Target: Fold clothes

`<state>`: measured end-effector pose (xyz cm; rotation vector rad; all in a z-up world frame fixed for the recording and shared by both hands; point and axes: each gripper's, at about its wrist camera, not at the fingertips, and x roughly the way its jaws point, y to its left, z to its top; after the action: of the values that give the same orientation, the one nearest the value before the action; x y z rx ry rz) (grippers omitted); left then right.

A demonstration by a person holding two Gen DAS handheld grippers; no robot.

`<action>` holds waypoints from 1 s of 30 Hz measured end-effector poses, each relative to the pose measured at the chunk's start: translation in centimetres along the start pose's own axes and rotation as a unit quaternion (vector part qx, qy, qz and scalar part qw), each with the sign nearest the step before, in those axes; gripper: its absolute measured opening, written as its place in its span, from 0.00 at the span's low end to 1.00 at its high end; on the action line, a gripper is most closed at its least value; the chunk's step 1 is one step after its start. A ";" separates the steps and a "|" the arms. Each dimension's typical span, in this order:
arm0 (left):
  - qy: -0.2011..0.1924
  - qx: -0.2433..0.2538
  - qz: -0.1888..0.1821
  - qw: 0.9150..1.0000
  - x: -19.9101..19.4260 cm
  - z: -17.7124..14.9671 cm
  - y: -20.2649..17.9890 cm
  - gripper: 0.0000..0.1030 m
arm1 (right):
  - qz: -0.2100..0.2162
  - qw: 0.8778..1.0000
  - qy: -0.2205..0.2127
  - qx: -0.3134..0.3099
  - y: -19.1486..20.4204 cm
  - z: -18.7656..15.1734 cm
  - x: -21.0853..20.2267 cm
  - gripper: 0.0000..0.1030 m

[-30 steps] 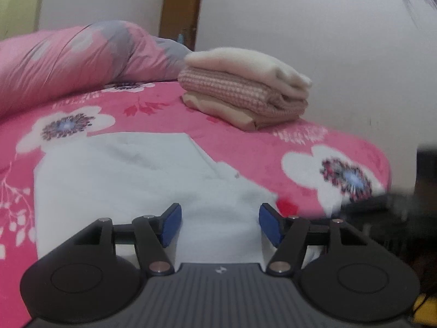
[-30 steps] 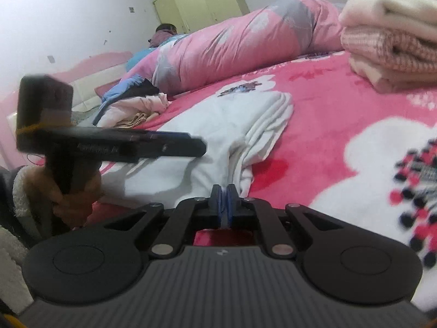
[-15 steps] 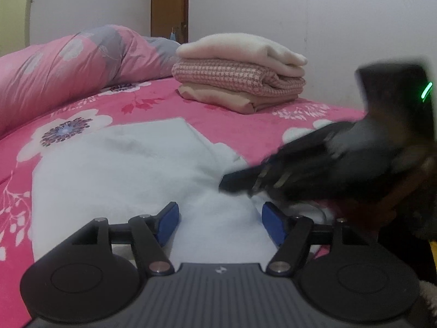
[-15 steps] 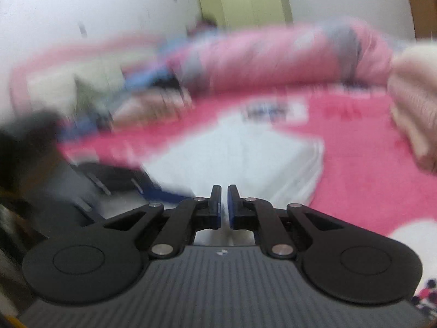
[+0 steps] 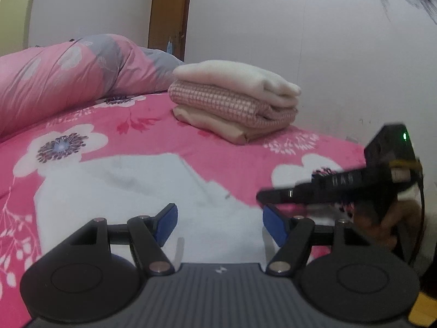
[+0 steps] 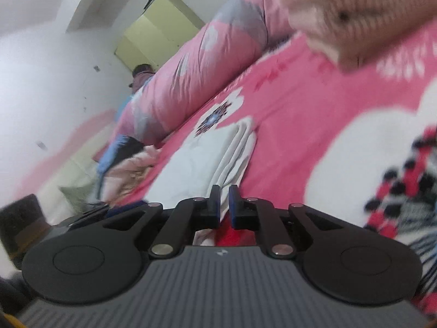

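A folded white garment [image 5: 123,191] lies flat on the pink floral bedspread [image 5: 224,153]. My left gripper [image 5: 220,224] hovers open over its near edge, with nothing between the blue pads. In the left wrist view my right gripper [image 5: 275,195] reaches in from the right, held by a hand [image 5: 382,218], its tip near the garment's right corner. The right wrist view is tilted and blurred. There my right gripper [image 6: 224,205] is shut with a thin gap and holds nothing, and the white garment [image 6: 207,161] lies just ahead of it.
A stack of three folded clothes [image 5: 235,101] sits at the back right of the bed near the wall. A rolled pink quilt [image 5: 68,76] lies along the far side. Loose clothes [image 6: 128,166] are heaped at the garment's far end. A yellow wardrobe [image 6: 155,32] stands beyond.
My right gripper swung across in front of the left one and has drawn back toward the right; its view is now tilted and lower. The left gripper has stayed open over the garment.
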<state>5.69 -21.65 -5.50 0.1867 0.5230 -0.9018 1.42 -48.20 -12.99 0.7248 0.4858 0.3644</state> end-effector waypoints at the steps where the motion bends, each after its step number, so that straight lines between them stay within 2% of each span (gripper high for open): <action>1: 0.004 0.002 0.003 1.000 0.4 0.4 -0.1 0.67 | 0.003 1.000 0.006 0.004 -0.1 -0.1 0.3 0.10; 4: 0.033 0.017 0.008 0.999 2.0 1.1 -0.8 0.64 | 0.010 1.000 0.019 0.015 -0.2 -0.4 1.0 0.18; 10: 0.092 0.030 -0.008 0.995 4.4 1.6 -1.7 0.64 | 0.038 0.998 0.012 0.050 -1.0 -0.4 0.5 0.22; 14: 0.120 0.048 0.007 0.992 5.3 1.2 -2.6 0.63 | 0.059 0.996 -0.004 0.066 -1.8 -0.4 0.5 0.22; 25: 0.125 0.031 0.013 0.992 5.3 0.7 -2.2 0.54 | 0.094 0.992 -0.029 0.077 -2.7 -0.6 0.1 0.24; 30: 0.123 -0.009 -0.001 0.992 5.1 1.3 -1.2 0.55 | 0.096 0.992 -0.033 0.077 -2.8 -0.7 0.0 0.24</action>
<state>7.76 -26.42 -6.94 0.2837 0.7597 -0.8799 1.49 -49.81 -15.40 0.9343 0.3842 0.4853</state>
